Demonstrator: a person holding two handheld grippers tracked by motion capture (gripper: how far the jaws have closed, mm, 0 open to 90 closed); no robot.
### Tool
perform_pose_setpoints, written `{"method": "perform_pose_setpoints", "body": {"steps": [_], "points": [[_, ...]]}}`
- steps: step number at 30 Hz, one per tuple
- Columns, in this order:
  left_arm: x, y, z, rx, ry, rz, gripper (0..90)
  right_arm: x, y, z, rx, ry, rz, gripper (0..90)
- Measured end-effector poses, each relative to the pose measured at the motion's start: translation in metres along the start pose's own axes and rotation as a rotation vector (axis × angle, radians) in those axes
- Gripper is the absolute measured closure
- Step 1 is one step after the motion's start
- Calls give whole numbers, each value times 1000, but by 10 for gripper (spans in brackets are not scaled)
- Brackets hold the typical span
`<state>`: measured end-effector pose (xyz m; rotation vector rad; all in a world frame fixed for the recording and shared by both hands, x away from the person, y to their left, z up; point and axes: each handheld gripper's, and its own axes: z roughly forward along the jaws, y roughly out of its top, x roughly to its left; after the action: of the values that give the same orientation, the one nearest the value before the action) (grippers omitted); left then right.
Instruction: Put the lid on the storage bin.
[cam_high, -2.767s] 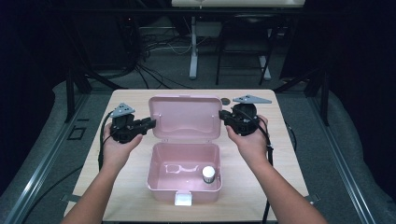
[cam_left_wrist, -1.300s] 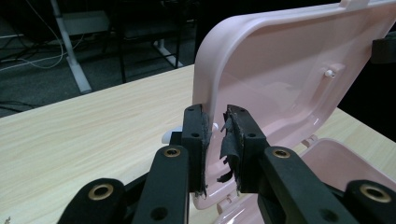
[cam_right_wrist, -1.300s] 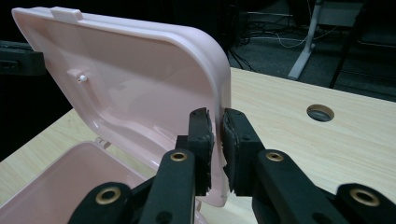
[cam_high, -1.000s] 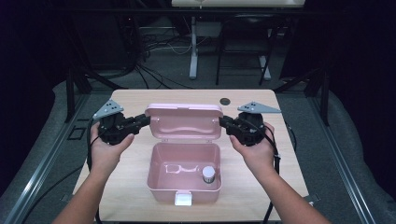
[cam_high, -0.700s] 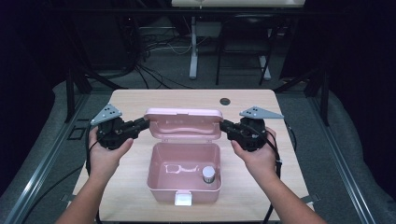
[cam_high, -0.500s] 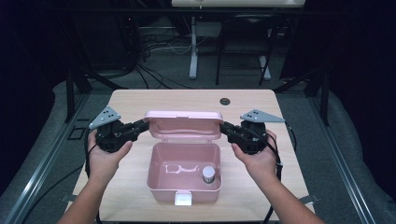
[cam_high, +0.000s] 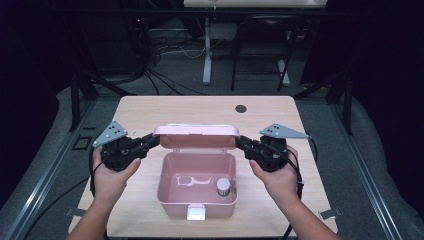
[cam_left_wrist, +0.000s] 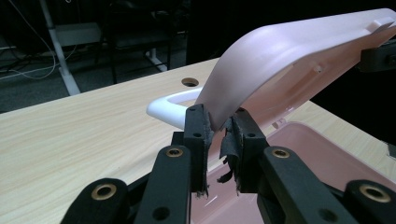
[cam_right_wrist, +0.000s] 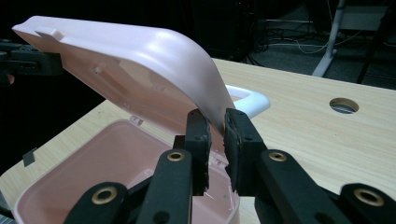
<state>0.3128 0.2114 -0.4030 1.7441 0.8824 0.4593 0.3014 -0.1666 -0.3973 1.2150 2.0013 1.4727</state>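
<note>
I count one table (cam_high: 150, 112) and, at its middle, one pink box (cam_high: 172, 197) with one lid (cam_high: 197, 136) raised about halfway, glossy and round-cornered, with a white handle (cam_left_wrist: 163, 105) behind it. My two grippers pinch it: left gripper (cam_high: 152, 141) on its left edge, right gripper (cam_high: 243, 144) on its right. Inside lie one white looped piece (cam_high: 192, 180) and one small jar (cam_high: 223, 186).

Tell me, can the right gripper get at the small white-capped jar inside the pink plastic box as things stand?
Probably not yet. The right gripper is clamped on the pink plastic lid, which leans over the box. The small white-capped jar lies uncovered in front, so it would have to let go first.
</note>
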Motion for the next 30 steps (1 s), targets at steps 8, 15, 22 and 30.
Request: {"method": "perform_pose_setpoints", "body": {"steps": [8,15,22,30], "points": [[-3,-2,-3,1,-4,4,781,-1,-6,-4,2,7,0,782],[-4,-3,-4,-4,-2,0,779,-4,-11,-11,9,2,-10,743],[-6,-6,-6,-3,-6,2,776,-18,-19,-19,-20,-22,-3,615],[-9,-8,-10,-2,-12,6,772,-30,-31,-17,-49,-62,3,551]]}}
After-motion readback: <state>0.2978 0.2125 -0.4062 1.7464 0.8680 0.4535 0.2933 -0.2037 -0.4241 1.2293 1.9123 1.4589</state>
